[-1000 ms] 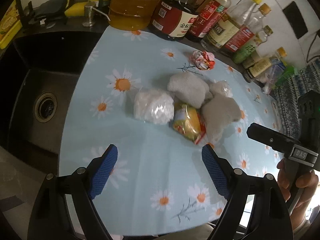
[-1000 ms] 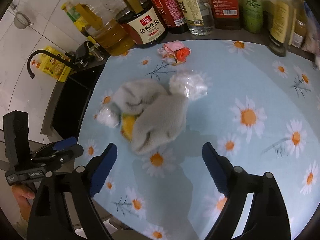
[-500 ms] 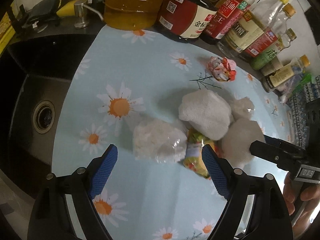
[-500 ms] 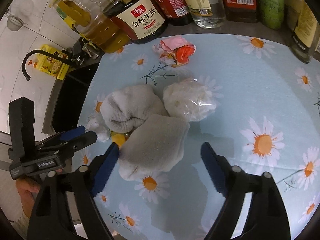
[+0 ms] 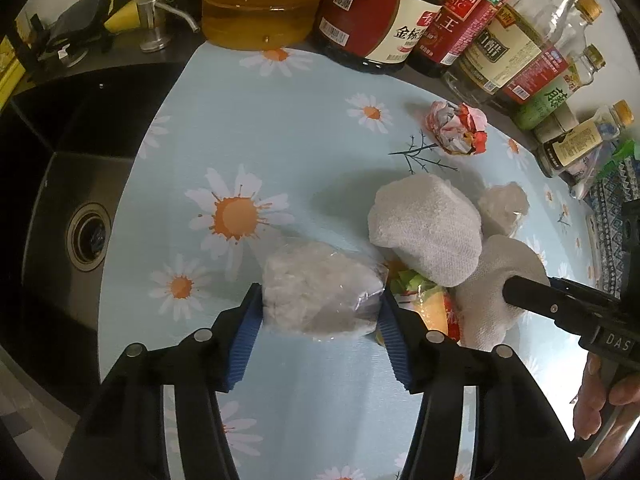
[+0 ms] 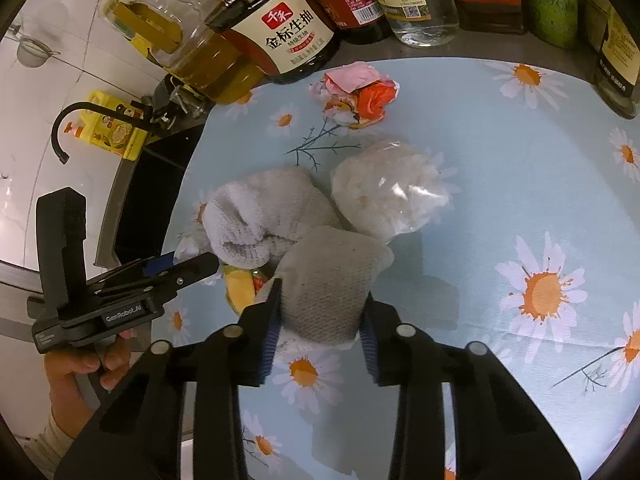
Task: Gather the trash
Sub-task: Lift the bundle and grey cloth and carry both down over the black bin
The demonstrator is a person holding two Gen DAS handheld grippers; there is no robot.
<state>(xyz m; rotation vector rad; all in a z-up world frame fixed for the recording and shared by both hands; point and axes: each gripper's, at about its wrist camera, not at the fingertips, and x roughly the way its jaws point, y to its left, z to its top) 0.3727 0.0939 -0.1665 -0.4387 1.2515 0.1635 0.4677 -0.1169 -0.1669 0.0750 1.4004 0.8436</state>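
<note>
- A pale blue tablecloth (image 5: pixel 312 152) printed with white and orange daisies covers the counter and fills most of both views.
- A black sink (image 5: pixel 68 200) with a round drain sits just beside the cloth's left edge in the left wrist view.
- A row of bottles stands along the back edge: a large jug of golden cooking oil (image 5: pixel 256 0), a dark soy sauce bottle (image 6: pixel 280 28) with a white label, and several smaller condiment bottles to their right.
- The left gripper (image 5: pixel 320 312) has its blue-padded fingers pressed against both sides of a clear plastic bag of white crumpled tissue (image 5: pixel 320 292), which rests on the cloth.
- The right gripper (image 6: pixel 320 316) pinches a grey crumpled paper towel (image 6: pixel 328 280) between its blue pads, at the near edge of the trash pile.
- A second crumpled paper towel (image 6: pixel 260 212) lies touching the pinched one, on its far left side.
- Another clear bag of white tissue (image 6: pixel 384 188) lies just to the right of that towel, touching the pile.
- A yellow and red snack wrapper (image 5: pixel 432 304) lies under the towels, partly hidden.
- A crumpled pink and red wrapper (image 6: pixel 360 92) lies apart from the pile, near the bottles.
</note>
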